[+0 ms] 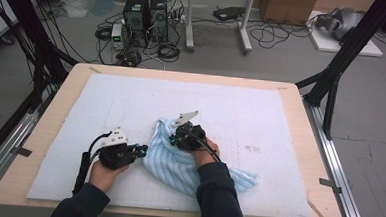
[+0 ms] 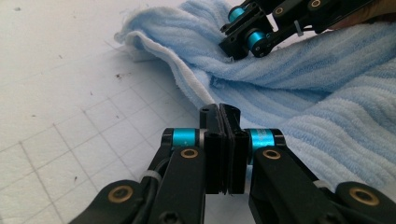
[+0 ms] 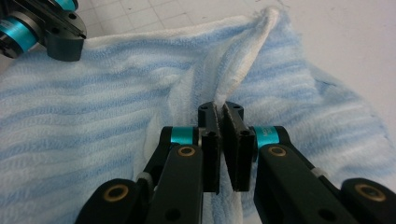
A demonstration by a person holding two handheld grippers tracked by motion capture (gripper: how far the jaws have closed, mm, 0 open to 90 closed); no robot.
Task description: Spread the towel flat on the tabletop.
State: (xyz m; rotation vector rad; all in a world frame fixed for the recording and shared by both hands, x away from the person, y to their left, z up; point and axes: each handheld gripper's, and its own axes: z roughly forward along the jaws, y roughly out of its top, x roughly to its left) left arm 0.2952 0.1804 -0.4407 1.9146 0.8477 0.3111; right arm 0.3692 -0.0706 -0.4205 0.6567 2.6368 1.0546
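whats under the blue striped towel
The crumpled light-blue striped terry towel lies on a pale gridded foam mat that covers the wooden table. Whether anything else sits beneath its folds cannot be seen, as the cloth covers that spot.

Crumpled light-blue striped towel [image 1: 178, 163] on the white gridded mat [image 1: 260, 122], near front edge

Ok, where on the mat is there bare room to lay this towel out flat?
The far half of the white mat, between the towel and the table's back edge, is bare. So is the right side beyond the towel's tail. The near centre is crowded: the left gripper, the right gripper and the bunched towel sit there.
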